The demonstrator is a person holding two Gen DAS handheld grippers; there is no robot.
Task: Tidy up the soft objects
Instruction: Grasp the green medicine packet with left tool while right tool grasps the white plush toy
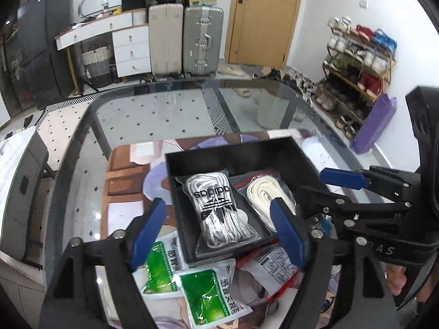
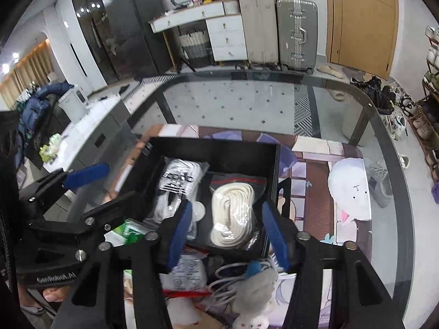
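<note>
Pouches of glossy green-and-white plastic [image 1: 211,293] before the black open box [image 1: 178,186] look light, limp and slippery, best pinched at an edge seam; left gripper [image 1: 219,233] and right gripper [image 2: 227,235] both gape empty.

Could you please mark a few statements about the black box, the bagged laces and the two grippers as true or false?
1. The open black rectangular box holds two clear bags of laces. True.
2. The clear bag of white laces with black adidas print lies outside the box. False: it lies inside, beside the clear bag of flat cream laces.
3. The left gripper is clamped on a green packet. False: its jaws are open and empty.
4. The green-and-white foil packets lie on the mat in front of the box. True.
5. The right gripper is open. True.
</note>
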